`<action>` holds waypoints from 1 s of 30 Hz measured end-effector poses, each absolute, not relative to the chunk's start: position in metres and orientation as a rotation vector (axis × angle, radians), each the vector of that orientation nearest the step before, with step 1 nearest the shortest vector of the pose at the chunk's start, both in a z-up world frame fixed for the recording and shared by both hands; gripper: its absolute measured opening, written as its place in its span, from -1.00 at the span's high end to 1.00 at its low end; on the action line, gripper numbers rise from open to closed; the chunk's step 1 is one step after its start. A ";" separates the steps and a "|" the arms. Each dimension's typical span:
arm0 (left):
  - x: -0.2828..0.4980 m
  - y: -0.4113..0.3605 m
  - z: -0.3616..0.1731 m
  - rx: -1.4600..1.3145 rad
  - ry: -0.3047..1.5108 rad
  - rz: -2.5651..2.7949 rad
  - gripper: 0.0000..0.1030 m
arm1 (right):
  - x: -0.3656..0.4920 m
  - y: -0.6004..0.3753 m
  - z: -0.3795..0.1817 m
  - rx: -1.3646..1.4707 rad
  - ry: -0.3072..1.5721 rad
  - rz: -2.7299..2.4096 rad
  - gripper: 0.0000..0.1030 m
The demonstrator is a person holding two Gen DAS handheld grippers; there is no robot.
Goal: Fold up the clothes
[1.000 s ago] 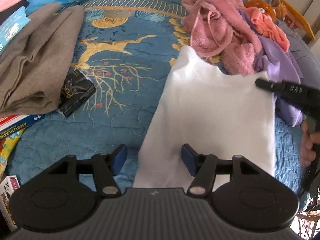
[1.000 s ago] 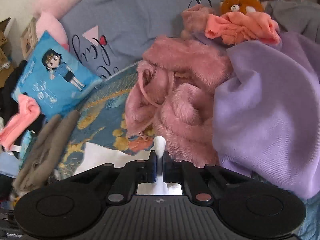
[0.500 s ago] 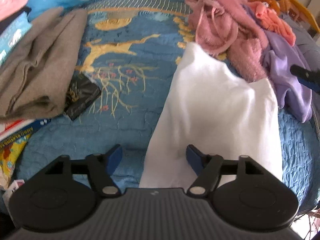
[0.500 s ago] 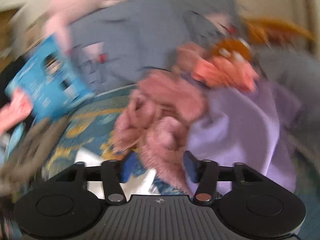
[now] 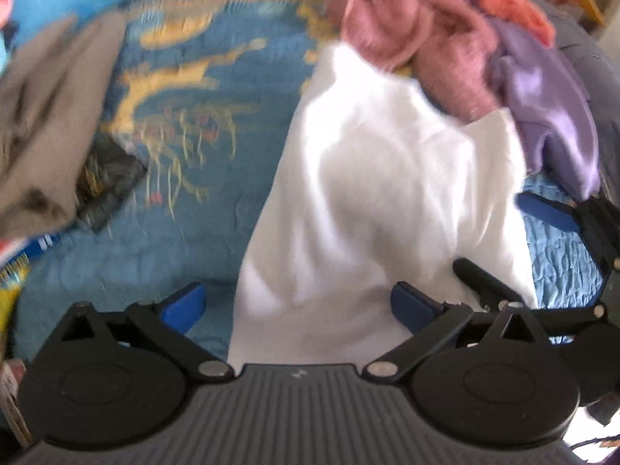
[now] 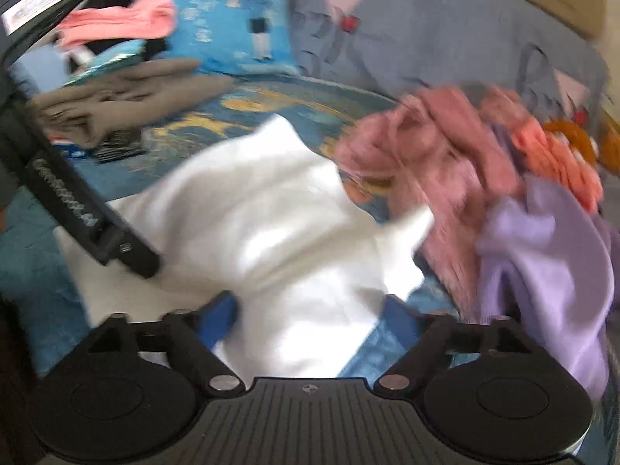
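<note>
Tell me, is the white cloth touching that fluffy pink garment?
Touching. In the left wrist view the white cloth's far edge lies right against the fluffy pink garment, no blue bedspread between them.

The left gripper (image 5: pixel 297 304) has its jaws spread wide, with nothing between the blue pads. The right gripper (image 6: pixel 310 312) is also wide apart and holds nothing. The two grippers are close together: each one appears at the edge of the other's view, both pointing forward and low.
</note>
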State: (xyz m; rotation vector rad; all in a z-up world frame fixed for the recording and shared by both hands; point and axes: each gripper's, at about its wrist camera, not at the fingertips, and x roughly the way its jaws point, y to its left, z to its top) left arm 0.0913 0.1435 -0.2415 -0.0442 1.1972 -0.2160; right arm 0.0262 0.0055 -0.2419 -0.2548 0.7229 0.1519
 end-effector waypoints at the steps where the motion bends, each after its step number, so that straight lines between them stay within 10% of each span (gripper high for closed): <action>1: 0.093 0.146 -0.244 -0.066 1.215 -0.212 -0.99 | 0.029 0.001 -0.242 -0.218 0.743 0.140 -1.00; 15: 0.067 0.120 -0.208 0.245 1.003 -0.110 -0.99 | 0.031 -0.002 -0.173 -0.391 0.514 0.203 -0.76; 19: 0.054 0.130 -0.188 0.265 0.898 -0.040 -0.99 | 0.084 0.010 -0.162 -0.466 0.555 0.358 0.79; 26: 0.043 0.158 -0.167 0.070 0.795 -0.142 -0.99 | 0.160 0.047 -0.170 -0.508 0.673 0.671 0.80; 30: 0.031 0.163 -0.159 0.032 0.716 -0.175 -0.99 | 0.181 0.065 -0.179 -0.526 0.746 0.737 0.37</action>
